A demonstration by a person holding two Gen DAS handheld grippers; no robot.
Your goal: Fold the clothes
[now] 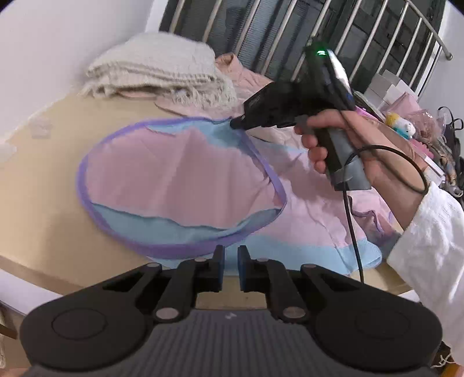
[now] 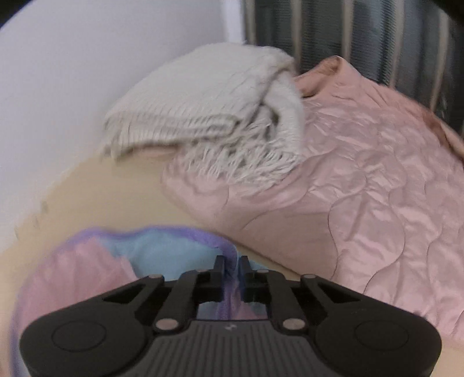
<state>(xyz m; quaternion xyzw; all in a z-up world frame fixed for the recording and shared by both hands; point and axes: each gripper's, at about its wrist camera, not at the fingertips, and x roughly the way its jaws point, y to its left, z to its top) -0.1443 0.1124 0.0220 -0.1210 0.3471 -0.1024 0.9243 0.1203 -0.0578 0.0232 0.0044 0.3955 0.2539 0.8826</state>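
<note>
1. Left gripper point(image 1: 231, 255): we see it clenched on nothing, at the near edge of the pink-and-blue garment point(image 1: 179, 177).
2. Right gripper point(image 2: 232, 265): pinches the garment's purple hem, angled downward.
3. Garment lies on the beige table point(image 1: 49, 179); cream blanket point(image 1: 156, 66) and window bars point(image 1: 290, 26) beyond.

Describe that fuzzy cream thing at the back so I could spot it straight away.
Start at the tan table and look to its far edge by the white wall. There a folded cream knit blanket rests partly on a pink quilted cover. Only it is ribbed, with a loose fringe along its edge.
</note>
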